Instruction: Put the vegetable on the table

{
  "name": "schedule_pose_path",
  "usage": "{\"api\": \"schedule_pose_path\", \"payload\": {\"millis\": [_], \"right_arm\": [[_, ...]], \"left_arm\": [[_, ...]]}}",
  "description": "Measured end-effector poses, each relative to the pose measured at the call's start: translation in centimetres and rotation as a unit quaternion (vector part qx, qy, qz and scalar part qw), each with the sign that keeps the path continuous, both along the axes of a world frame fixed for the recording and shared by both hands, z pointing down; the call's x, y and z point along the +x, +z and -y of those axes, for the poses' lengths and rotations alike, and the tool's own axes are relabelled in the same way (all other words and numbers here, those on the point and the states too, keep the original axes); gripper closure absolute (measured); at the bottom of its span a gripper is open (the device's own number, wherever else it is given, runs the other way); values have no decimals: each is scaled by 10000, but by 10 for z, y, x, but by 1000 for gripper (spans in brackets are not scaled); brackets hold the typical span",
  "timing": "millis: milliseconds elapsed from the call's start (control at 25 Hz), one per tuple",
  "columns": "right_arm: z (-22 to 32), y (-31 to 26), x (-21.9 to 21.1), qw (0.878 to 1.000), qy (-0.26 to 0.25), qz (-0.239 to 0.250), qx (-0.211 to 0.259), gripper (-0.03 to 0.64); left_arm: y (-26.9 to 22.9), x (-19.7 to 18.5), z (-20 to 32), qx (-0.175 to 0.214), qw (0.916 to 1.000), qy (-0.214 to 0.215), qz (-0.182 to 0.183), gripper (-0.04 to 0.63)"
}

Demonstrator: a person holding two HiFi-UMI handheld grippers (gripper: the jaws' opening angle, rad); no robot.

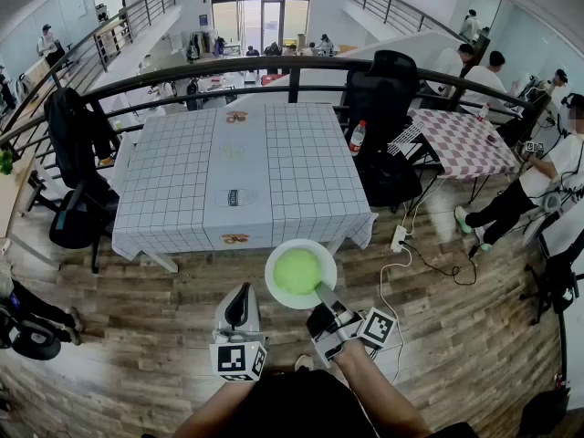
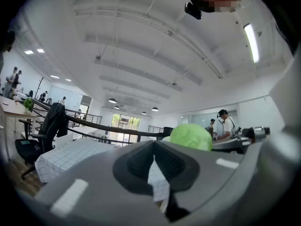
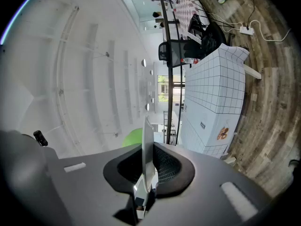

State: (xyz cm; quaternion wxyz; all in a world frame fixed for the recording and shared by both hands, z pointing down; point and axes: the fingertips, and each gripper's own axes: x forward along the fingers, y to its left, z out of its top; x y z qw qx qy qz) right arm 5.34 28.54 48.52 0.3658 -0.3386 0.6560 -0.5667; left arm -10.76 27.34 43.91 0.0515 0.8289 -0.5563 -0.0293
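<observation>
Head view: a round green vegetable [image 1: 297,270] sits in the middle of a white plate [image 1: 274,283]. The plate is held in the air over the wooden floor [image 1: 128,308], not yet on the surface [image 1: 173,190].

1. Right claw [image 1: 321,292]: clamped on the near rim of the plate, carrying plate and vegetable together. The vegetable lies just ahead of the claw tips, toward the surface.
2. Left claw [image 1: 239,307]: hangs just beside the plate on its left, apart from it. Its jaws are together with nothing between them.
3. Governing relation: the checked surface lies straight ahead of the plate, its near edge close beyond the plate's far rim. The vegetable is round, so no long axis needs aligning. The right hand is nearer and already loaded, so in my judgement a forward carry and a level set-down falls to it (a tilt of the plate could let the vegetable roll off).

Differences between views:
- Right gripper view shows the plate [image 3: 147,147] edge-on as a thin white blade pinched between the jaws, with the vegetable [image 3: 134,136] bulging to one side. This confirms the grip, which the head view only suggests.
- Left gripper view shows the jaw tips meeting with only checked cloth visible past them, and the vegetable [image 2: 190,136] off to its right.
- Only the head view shows the bare cloth available for the landing.
</observation>
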Motion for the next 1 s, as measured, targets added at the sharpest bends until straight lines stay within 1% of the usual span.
{"api": "schedule_pose_path", "payload": {"millis": [240, 360, 480, 560, 720, 880, 1000], "right_arm": [[4, -1, 1, 10000, -59, 65, 22, 583], [2, -3, 3, 9997, -67, 229, 10, 583], [-1, 1, 7, 9990, -5, 432, -121, 583], [-1, 5, 11, 9986, 33, 487, -196, 580], [-2, 7, 17, 9983, -18, 553, -174, 580], [-2, 12, 25, 9983, -107, 532, -194, 583], [-1, 17, 31, 9993, -184, 296, -137, 584]], "left_arm": [[-1, 9, 5, 59, 10000, 52, 10, 588], [-5, 15, 5, 87, 9999, 72, 5, 588], [-7, 22, 2, 103, 9999, 86, 35, 588], [-5, 25, 1, 102, 9999, 66, 55, 588], [-3, 29, -2, 99, 9999, -23, 69, 588], [1, 33, -8, 55, 9998, -137, 100, 588], [6, 36, -14, 121, 9996, -231, 81, 588]]}}
